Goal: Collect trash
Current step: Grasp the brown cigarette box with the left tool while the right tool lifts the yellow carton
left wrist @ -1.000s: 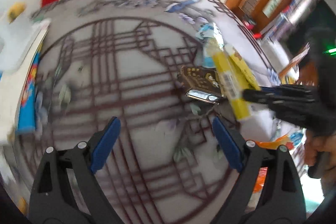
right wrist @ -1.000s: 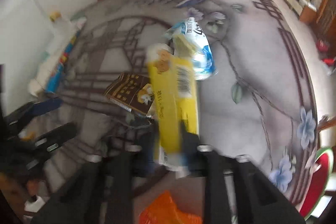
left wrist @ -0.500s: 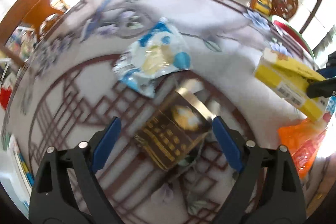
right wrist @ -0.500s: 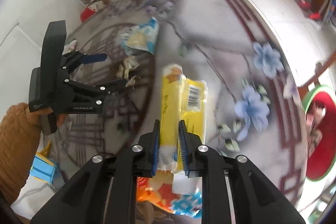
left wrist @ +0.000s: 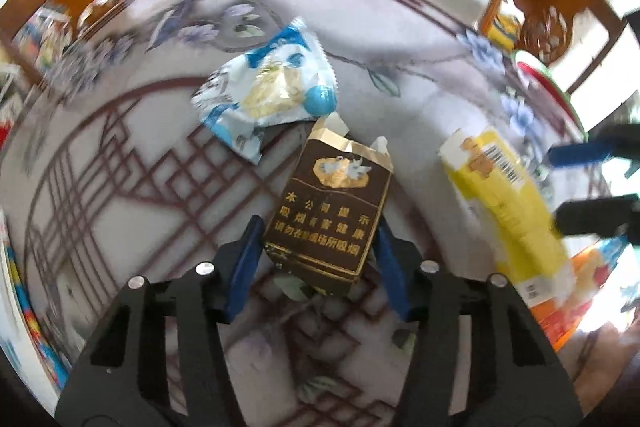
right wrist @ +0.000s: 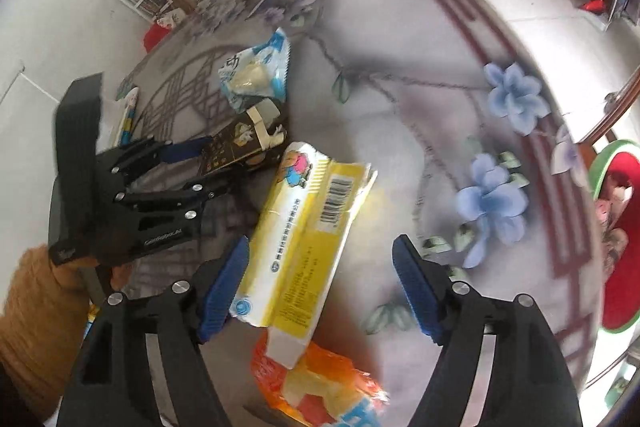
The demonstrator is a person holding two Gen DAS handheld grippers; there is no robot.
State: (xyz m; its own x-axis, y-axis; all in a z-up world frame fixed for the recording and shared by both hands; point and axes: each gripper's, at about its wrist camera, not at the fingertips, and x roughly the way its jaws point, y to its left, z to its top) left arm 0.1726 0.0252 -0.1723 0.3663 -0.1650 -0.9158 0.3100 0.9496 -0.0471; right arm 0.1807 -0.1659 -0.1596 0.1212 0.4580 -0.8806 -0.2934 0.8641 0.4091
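The right gripper (right wrist: 320,283) has just been opening, and the yellow packet (right wrist: 308,235) it was pinching half a second ago now lies loose between its spread jaws, its lower end drooping over an orange bag (right wrist: 320,383) at the near edge of the bench (right wrist: 400,107). The packet's left side sits close against the left blue pad, but the right pad stands well clear, so nothing is gripped. That reads as a drop: this piece of trash looks delivered to the bag, or nearly so, though the blur makes it hard to say whether it has settled inside.

Meanwhile the left gripper (left wrist: 316,259) has just been closing. A second ago its jaws stood wide over bare bench; now they have come in around the near end of the brown cigarette box (left wrist: 332,211), one blue pad on each side. The pads look pressed against the box, pinching it while it lies on the bench.

Just beyond the box, touching its far end, lies a blue and white snack wrapper (left wrist: 272,91), untouched. So one item is released, one is being picked up, and one is left to collect.
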